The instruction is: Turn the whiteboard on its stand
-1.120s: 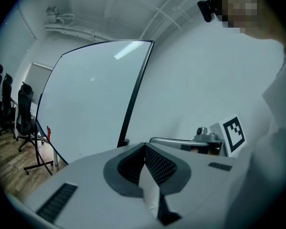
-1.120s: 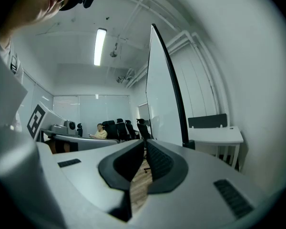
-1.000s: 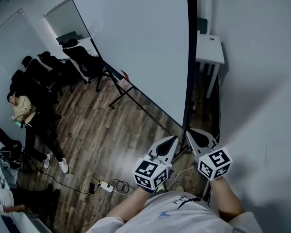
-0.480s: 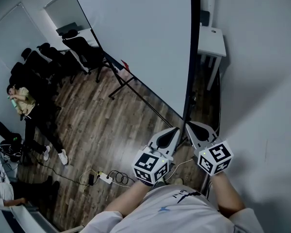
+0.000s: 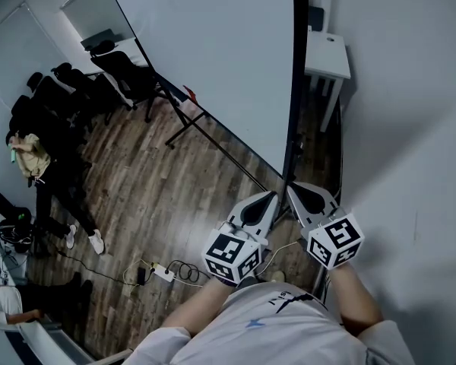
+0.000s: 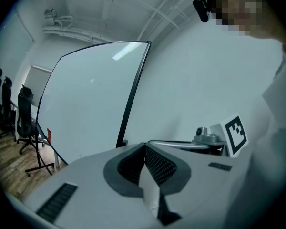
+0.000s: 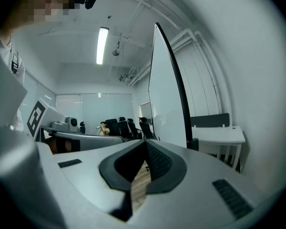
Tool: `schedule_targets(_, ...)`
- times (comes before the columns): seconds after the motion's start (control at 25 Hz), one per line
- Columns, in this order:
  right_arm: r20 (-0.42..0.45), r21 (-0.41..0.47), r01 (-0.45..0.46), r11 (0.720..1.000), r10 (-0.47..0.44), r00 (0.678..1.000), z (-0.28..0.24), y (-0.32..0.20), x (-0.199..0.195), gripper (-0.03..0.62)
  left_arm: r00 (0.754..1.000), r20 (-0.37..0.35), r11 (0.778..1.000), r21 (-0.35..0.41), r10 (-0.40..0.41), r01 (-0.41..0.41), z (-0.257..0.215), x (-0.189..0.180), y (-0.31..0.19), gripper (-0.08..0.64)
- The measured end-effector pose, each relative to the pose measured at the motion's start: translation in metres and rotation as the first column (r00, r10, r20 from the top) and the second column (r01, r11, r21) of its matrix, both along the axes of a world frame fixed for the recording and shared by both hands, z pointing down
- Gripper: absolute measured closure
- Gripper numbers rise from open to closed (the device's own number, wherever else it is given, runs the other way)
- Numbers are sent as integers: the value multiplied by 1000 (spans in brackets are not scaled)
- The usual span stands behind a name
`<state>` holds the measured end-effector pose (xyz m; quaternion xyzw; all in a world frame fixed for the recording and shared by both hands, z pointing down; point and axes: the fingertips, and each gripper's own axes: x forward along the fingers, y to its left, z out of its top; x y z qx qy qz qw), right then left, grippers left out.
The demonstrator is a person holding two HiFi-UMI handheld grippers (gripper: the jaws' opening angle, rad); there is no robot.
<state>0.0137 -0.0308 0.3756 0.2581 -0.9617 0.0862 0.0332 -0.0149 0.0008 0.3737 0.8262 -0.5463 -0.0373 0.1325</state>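
Observation:
The whiteboard (image 5: 220, 59) is a large white panel in a black frame, standing on a black stand (image 5: 205, 139) on the wood floor. Its near vertical edge (image 5: 298, 90) runs down to just ahead of both grippers. My left gripper (image 5: 272, 196) and right gripper (image 5: 291, 189) are side by side just short of that edge's foot, both shut and empty. In the left gripper view the jaws (image 6: 144, 145) meet, with the whiteboard (image 6: 90, 109) ahead on the left. In the right gripper view the jaws (image 7: 145, 142) meet too, and the board's edge (image 7: 170, 85) rises just right of them.
A white desk (image 5: 327, 52) stands behind the board against the right wall (image 5: 410, 143). Black office chairs (image 5: 83, 90) and seated people (image 5: 26, 158) fill the left side. A power strip with cables (image 5: 163, 272) lies on the floor near my feet.
Both grippers have crept a little forward toward the foot of the board's near edge. They stay shut and empty.

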Motion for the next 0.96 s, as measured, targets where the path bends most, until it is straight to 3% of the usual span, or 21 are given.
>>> schedule_targets(0.96,-19,0,-6,1000,6,1000,4,-5,-4,578,1000,-15,1000,-8,6,-7,2,-4,-8,548)
